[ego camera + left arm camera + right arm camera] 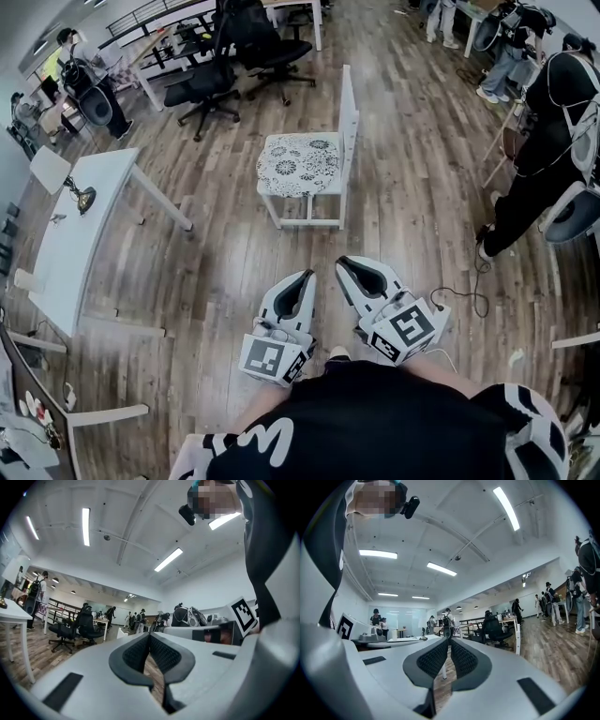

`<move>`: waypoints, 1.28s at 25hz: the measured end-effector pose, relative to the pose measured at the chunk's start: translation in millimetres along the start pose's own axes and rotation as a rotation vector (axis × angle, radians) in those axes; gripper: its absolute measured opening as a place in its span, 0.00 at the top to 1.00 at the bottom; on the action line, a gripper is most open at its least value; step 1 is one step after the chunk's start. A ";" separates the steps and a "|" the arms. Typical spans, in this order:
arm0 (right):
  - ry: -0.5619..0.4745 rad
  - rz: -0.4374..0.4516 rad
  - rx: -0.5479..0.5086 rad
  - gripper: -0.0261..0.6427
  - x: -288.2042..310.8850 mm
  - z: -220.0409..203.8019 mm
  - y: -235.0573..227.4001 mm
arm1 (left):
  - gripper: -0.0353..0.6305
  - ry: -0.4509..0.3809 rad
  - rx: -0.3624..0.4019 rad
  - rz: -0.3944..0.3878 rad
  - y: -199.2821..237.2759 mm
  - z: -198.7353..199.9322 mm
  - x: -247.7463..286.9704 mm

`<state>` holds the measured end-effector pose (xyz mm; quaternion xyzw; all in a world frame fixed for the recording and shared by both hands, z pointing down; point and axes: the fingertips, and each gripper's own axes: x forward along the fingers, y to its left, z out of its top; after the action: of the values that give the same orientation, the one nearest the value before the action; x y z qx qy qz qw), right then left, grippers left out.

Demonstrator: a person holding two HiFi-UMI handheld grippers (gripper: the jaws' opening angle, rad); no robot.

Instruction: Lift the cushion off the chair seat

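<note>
While the right claw (347,266) (shut) hovers, the cushion (298,163) lies well ahead.

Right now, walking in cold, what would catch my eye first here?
The white chair standing mid-floor, with a patterned cushion lying on its seat. Nearer the camera, the left gripper and the right gripper, both shut and empty, point towards it.
</note>
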<state>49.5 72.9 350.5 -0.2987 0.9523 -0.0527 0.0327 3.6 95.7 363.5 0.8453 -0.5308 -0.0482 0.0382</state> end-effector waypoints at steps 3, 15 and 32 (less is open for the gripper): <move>0.002 0.001 0.009 0.91 1.4 -2.0 -7.3 | 0.94 -0.002 -0.001 0.015 3.2 -1.9 5.1; 0.023 0.031 0.044 0.91 14.3 -13.5 -16.3 | 0.94 0.026 -0.018 0.063 14.6 -11.4 8.2; 0.033 -0.035 0.015 0.91 89.2 -14.9 -74.6 | 0.94 0.013 -0.028 0.004 90.0 -10.4 81.3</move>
<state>17.3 -37.8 371.5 -0.3141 0.9470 -0.0653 0.0184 -40.4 -16.4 380.9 0.8439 -0.5315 -0.0498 0.0536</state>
